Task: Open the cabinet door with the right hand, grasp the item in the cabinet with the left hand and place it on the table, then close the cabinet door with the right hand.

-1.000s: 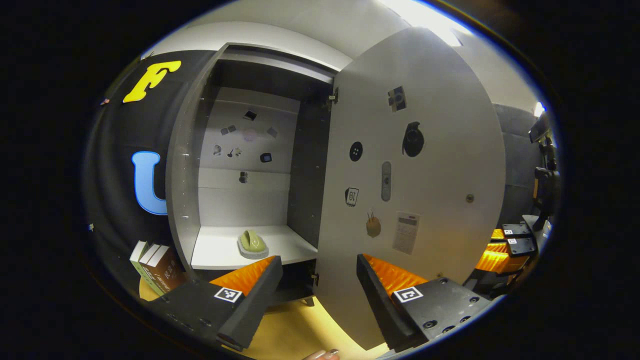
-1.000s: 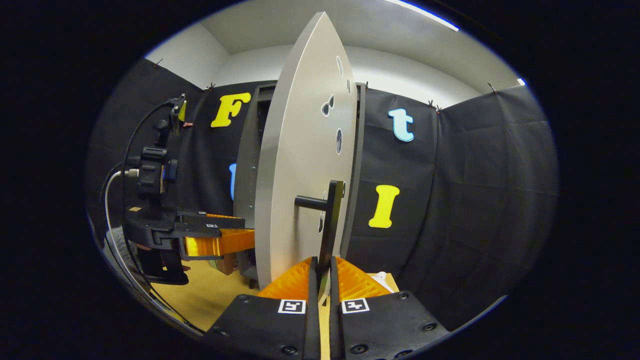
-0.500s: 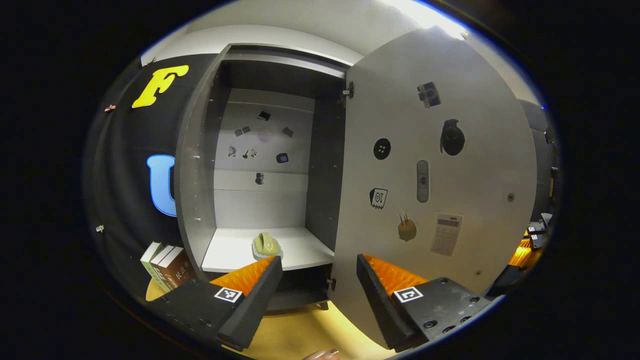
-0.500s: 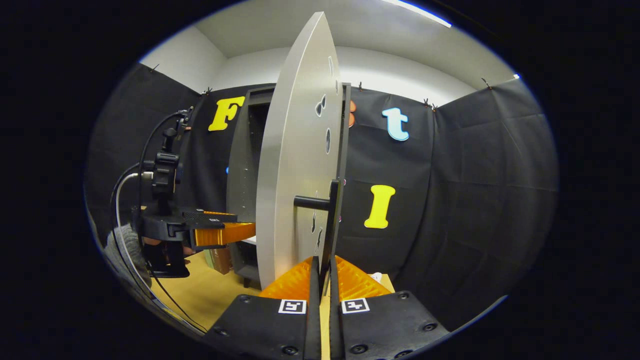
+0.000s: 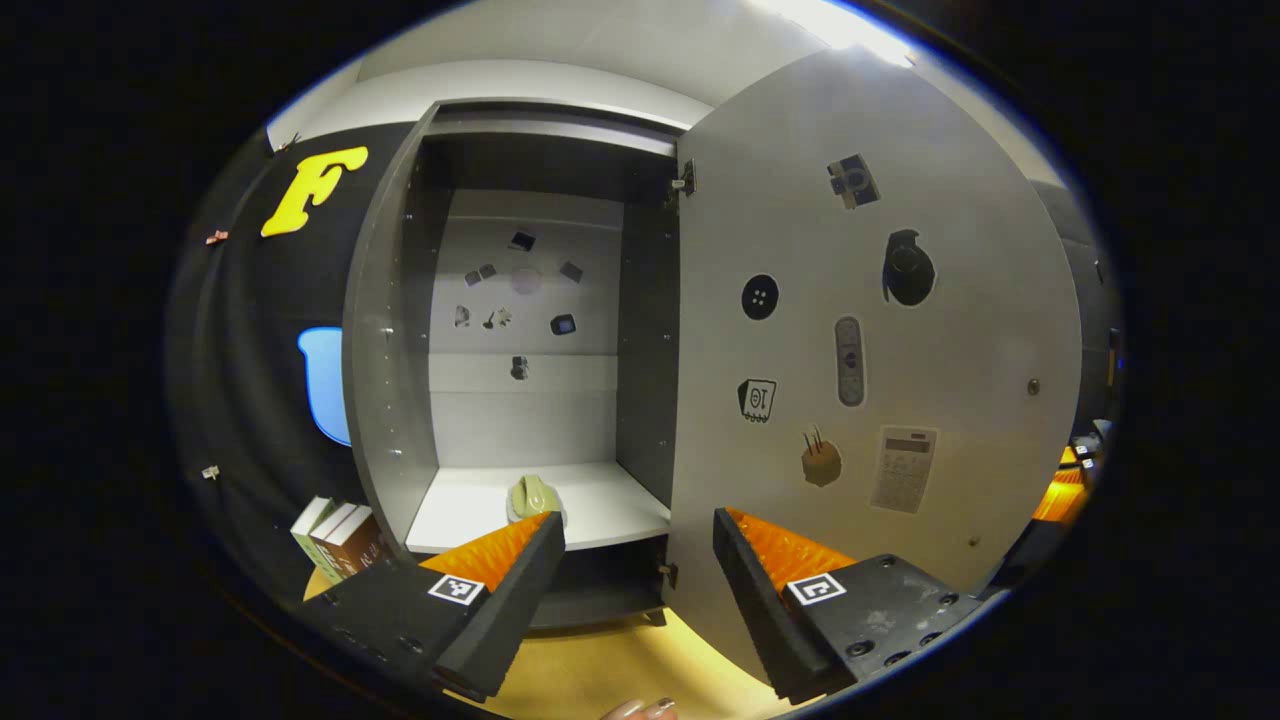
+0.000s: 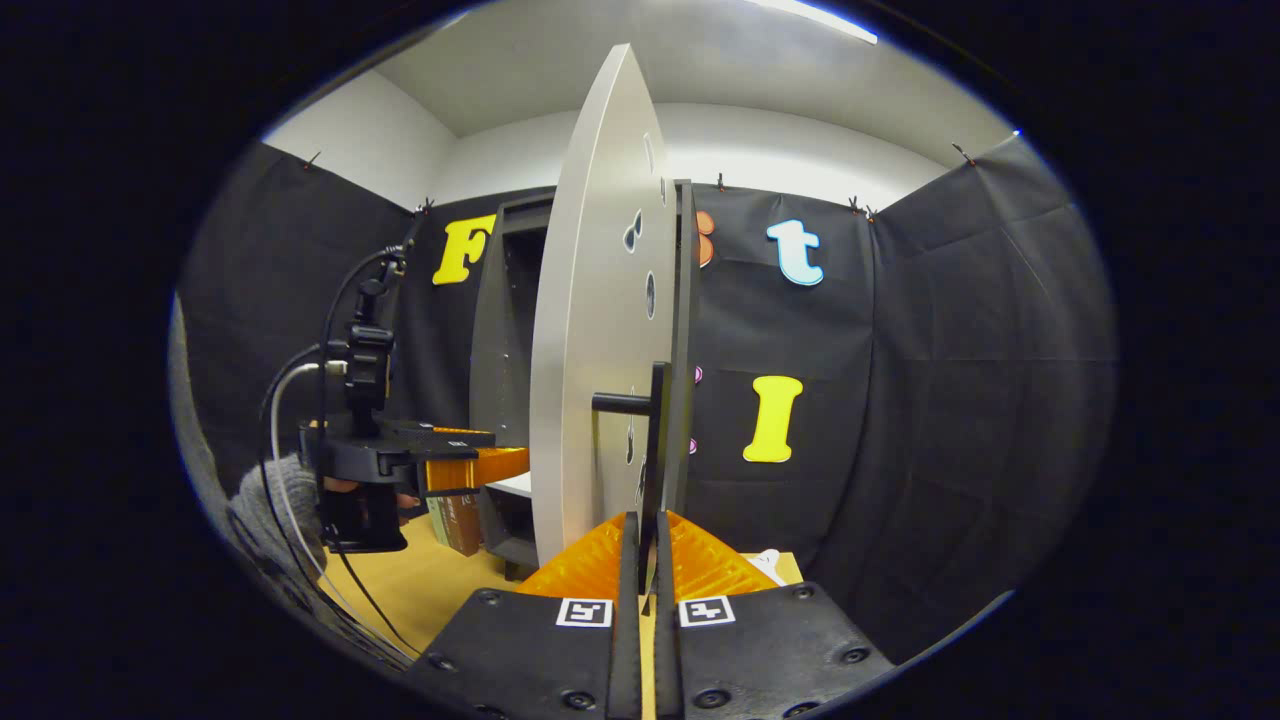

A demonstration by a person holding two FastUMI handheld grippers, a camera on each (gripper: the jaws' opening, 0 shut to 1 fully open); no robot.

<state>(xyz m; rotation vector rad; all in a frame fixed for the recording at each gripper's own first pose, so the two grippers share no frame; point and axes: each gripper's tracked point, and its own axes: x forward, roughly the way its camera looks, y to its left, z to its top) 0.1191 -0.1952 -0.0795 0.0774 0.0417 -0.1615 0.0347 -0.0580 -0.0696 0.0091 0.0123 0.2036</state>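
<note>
The grey cabinet (image 5: 390, 330) stands open, its door (image 5: 880, 330) swung out to the right and seen edge-on as the door (image 6: 600, 330) in the right gripper view. A small pale green item (image 5: 534, 496) lies on the white shelf (image 5: 600, 500) inside. My left gripper (image 5: 638, 560) is open, short of the shelf, with the item just above its left finger. My right gripper (image 6: 645, 565) is shut on the door's black handle (image 6: 655, 450). In the right gripper view, the left gripper (image 6: 470, 465) and the hand (image 6: 270, 495) holding it show left of the door.
A few books (image 5: 335, 535) stand on the wooden table (image 5: 610, 670) left of the cabinet. Small stickers dot the cabinet's back panel (image 5: 520, 300) and the door's inner face. Black cloth walls close in the booth.
The door has swung a little wider with my right gripper on its handle. My left gripper has moved nearer the cabinet opening.
</note>
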